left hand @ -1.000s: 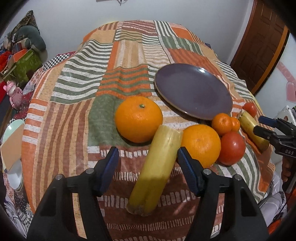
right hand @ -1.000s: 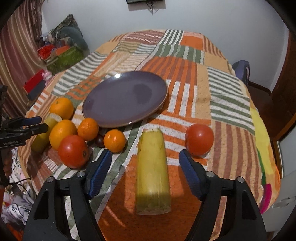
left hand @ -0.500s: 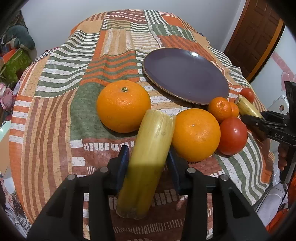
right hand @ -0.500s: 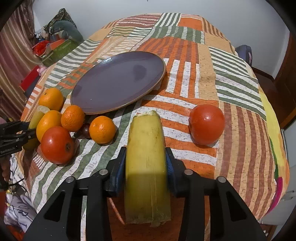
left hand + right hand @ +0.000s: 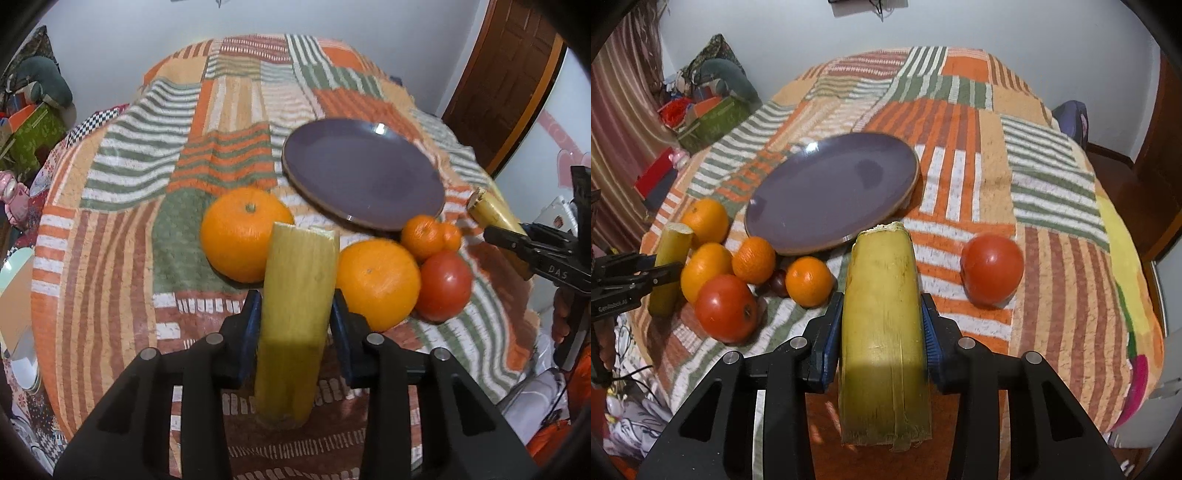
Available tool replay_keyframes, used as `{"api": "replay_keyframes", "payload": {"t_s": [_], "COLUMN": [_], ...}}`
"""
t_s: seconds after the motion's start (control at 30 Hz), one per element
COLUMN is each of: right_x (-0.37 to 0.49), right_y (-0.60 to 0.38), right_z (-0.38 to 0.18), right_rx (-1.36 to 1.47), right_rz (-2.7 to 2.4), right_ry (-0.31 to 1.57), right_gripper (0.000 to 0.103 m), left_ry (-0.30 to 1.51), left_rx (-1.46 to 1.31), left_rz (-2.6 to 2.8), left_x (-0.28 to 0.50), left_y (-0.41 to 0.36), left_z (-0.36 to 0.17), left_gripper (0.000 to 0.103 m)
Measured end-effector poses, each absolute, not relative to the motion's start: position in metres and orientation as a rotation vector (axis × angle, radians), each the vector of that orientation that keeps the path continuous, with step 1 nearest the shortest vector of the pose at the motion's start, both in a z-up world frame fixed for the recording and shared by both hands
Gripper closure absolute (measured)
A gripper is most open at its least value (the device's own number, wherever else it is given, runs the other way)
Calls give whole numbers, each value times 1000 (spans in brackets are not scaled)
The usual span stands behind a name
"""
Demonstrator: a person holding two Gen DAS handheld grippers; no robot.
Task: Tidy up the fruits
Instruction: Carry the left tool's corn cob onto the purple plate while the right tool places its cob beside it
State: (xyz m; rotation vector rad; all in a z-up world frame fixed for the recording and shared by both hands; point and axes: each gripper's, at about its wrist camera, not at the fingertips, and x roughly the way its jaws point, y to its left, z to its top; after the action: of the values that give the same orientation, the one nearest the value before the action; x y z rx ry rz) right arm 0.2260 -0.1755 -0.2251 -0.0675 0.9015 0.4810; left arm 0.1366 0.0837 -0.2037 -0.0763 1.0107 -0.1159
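Two claws [image 5: 295,321] [image 5: 882,325] closing on stalks [image 5: 297,325] [image 5: 884,332] (lower ends shadowed).

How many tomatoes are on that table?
2. One tomato sits in the fruit cluster beside the oranges, near the left gripper. The other tomato lies alone, right of the right gripper. Others may be hidden.

Two yellow cane pieces [image 5: 295,295] [image 5: 882,332] sit clamped, oranges [image 5: 376,284] and tomatoes [image 5: 991,269] (pretty clustered) lie beside the empty purple plate [image 5: 831,192].
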Motion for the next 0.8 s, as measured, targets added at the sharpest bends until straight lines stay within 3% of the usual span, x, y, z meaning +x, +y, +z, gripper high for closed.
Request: {"api": "replay_keyframes", "payload": {"t_s": [0.8], "right_x": [251], "right_y": [-153], "right_z": [-171], "right_rx": [-27], "right_rz": [528], "right_ry": [688], "right_gripper": [67], "left_ry": [789], "left_rx": [-36], "left_rz": [-192], "left_x": [179], "left_y": [51], "left_z": [-125], "left_gripper": [68]}}
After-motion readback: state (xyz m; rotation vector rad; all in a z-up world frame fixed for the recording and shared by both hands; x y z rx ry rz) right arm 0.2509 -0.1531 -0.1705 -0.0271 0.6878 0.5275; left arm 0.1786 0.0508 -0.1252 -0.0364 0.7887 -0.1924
